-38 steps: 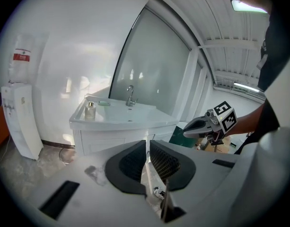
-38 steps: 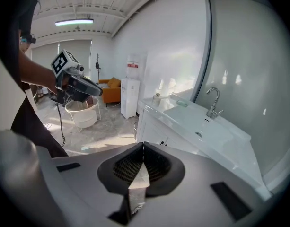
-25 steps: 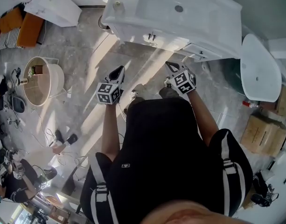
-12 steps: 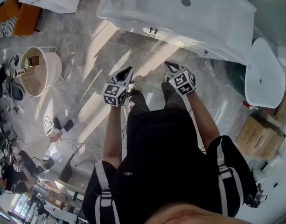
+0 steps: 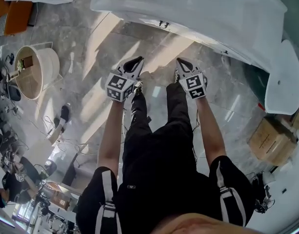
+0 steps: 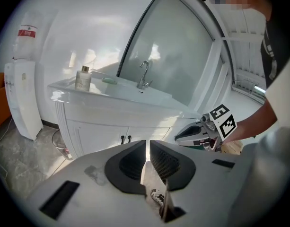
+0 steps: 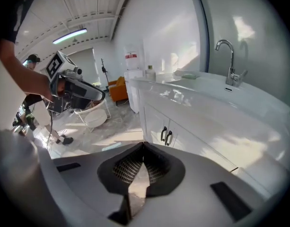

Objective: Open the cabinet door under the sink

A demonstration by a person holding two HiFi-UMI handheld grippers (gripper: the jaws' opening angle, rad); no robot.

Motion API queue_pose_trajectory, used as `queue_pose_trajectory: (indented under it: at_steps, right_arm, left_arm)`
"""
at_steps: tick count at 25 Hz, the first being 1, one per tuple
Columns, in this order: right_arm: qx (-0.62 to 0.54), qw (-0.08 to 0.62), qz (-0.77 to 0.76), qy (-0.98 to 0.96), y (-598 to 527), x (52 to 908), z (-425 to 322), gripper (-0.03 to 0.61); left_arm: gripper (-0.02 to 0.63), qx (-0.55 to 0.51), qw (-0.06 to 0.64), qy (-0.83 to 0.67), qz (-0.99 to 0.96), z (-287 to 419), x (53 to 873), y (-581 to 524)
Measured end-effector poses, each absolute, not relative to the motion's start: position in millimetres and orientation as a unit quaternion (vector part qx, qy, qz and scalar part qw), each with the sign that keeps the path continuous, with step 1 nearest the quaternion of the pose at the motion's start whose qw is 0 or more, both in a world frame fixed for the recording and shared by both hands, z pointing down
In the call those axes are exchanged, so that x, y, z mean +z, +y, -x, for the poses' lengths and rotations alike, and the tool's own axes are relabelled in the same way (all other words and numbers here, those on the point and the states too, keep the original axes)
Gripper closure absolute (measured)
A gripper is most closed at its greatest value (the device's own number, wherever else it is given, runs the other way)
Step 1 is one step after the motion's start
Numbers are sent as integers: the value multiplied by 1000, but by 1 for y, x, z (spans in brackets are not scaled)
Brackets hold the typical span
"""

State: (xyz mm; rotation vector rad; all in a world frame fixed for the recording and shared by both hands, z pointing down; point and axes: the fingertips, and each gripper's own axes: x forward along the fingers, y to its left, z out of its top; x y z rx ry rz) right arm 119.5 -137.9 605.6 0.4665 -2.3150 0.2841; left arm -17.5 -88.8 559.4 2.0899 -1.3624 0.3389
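Note:
The white sink vanity (image 5: 154, 4) runs across the top of the head view. Its two cabinet doors are closed, with a pair of dark handles (image 5: 163, 24) at the middle seam. My left gripper (image 5: 134, 61) and right gripper (image 5: 182, 62) hang side by side over the floor, short of the cabinet front and touching nothing. The left gripper view has its gripper (image 6: 147, 143) shut on nothing, pointing at the handles (image 6: 125, 139). My right gripper (image 7: 144, 145) is also shut on nothing, and the handles (image 7: 166, 136) lie just beyond its tips.
A faucet (image 6: 144, 74) and a soap bottle (image 6: 83, 77) stand on the vanity top. A water dispenser (image 6: 21, 98) is left of the vanity. A round white tub chair (image 5: 37, 69) sits at left, a white fixture (image 5: 286, 82) and cardboard boxes (image 5: 269, 140) at right.
Both grippers have moved forward toward the vanity and slightly closer together. The person's legs now show stretched below them. The jaws look the same as before.

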Motion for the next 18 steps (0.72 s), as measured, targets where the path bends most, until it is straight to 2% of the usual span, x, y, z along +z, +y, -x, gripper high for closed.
queue_pose_trajectory:
  at_steps: [18]
  right_arm:
    - [120, 373, -167, -905, -193, 714, -97, 520]
  left_arm:
    - [580, 93, 274, -544, -788, -2, 705, -220]
